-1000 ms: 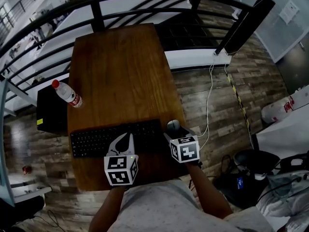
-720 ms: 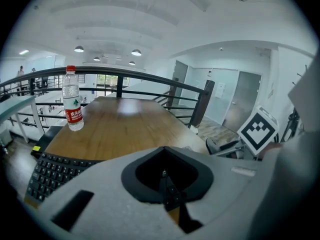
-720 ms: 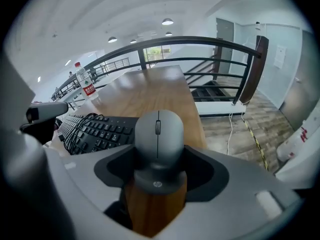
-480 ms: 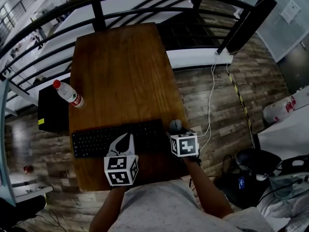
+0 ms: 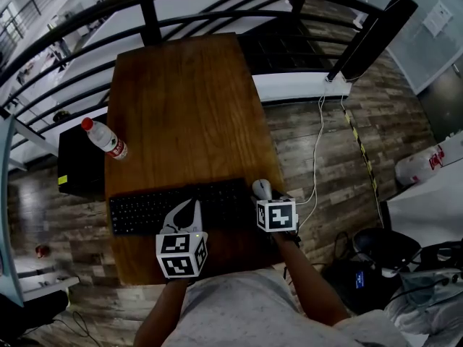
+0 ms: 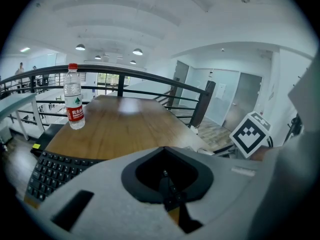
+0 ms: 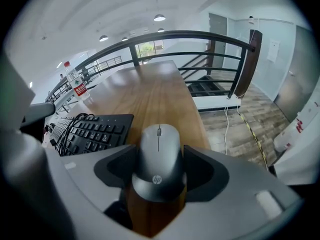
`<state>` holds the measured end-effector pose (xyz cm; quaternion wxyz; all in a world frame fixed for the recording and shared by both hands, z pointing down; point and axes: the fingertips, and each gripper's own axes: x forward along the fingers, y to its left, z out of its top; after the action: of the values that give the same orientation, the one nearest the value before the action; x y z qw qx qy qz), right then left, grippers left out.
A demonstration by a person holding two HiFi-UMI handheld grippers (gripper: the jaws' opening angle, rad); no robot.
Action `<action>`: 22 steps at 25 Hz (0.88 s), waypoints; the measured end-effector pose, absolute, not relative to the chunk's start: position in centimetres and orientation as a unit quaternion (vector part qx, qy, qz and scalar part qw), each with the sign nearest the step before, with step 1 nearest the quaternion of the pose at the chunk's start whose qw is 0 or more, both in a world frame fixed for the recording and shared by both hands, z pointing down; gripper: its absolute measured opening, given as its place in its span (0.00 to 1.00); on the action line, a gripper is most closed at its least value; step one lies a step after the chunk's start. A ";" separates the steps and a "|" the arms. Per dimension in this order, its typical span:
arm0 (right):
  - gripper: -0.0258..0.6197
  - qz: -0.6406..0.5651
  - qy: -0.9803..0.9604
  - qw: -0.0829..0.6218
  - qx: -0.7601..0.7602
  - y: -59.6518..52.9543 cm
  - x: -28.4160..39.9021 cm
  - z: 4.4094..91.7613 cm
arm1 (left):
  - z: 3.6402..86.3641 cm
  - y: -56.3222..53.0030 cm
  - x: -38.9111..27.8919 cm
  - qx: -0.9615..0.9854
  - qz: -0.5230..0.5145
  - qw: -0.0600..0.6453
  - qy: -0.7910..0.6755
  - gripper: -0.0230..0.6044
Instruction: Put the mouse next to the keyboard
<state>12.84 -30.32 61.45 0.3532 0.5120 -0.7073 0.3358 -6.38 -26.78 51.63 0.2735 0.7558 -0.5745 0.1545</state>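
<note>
Right gripper (image 5: 264,196) clamped on mouse (image 7: 159,156) beside keyboard (image 5: 145,210), near table (image 5: 188,114) edge, left gripper (image 5: 191,207) jaws together

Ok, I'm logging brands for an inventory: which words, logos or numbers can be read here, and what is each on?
"hp": logo on the grey mouse, near its rear end.
"农夫山泉": on the red label of the water bottle; the smaller print below it is too blurred to read.
Keyboard: the key legends are too small to read.
</note>
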 end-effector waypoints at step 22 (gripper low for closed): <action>0.53 0.320 -0.710 0.334 0.531 -30.2 13.2 61.1 | 51.1 -26.1 -7.4 0.759 0.157 0.267 -0.573 0.03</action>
<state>13.15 -30.19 61.11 0.3345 0.5311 -0.7096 0.3203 -7.44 -26.12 51.06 0.2669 0.7588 -0.5730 0.1572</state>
